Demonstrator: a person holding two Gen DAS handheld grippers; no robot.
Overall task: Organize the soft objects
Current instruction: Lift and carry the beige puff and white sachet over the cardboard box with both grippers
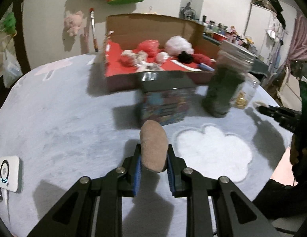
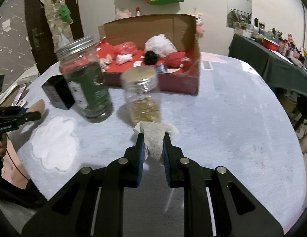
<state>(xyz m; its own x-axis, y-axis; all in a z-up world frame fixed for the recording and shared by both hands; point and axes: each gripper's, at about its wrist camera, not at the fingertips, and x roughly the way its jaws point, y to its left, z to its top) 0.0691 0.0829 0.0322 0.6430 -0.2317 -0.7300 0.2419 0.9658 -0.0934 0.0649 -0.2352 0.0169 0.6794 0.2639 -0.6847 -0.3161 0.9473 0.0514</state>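
The round counter with the fuzzy pale-blue cover (image 2: 232, 118) takes up most of both views, and its right half is wide open all the way to the curved edge. There's a white cloud shape (image 1: 212, 154) on the cover near the front edge.

Next biggest is the open cardboard box with the red lining (image 2: 191, 79), sitting toward the far side with its back flap standing up. Inside it there's a white fluffy wad (image 2: 160, 44), a red crinkly plastic bag (image 2: 124, 48), a red knit ball (image 2: 175, 59), a black fuzzy lump (image 2: 150, 57) and a few smaller bits I can't make out.

In front of the box stand a tall clear jar with dark green contents and a silver lid (image 2: 88, 83), a shorter clear jar with golden contents (image 2: 142, 96) just beside it, and a dark box with a colourful printed side (image 1: 163, 106) left of the green jar. The gaps between those three are pretty tight.

The left hand-held gripper (image 1: 153, 158) is clamped on a tan-pink oblong soft pad (image 1: 153, 146), held just in front of the printed box. The right hand-held gripper (image 2: 153, 148) is pinched on a crumpled white gauze-like cloth (image 2: 154, 140), right up against the golden jar.

A small white device with a round dial (image 1: 8, 172) sits at the counter's left edge.
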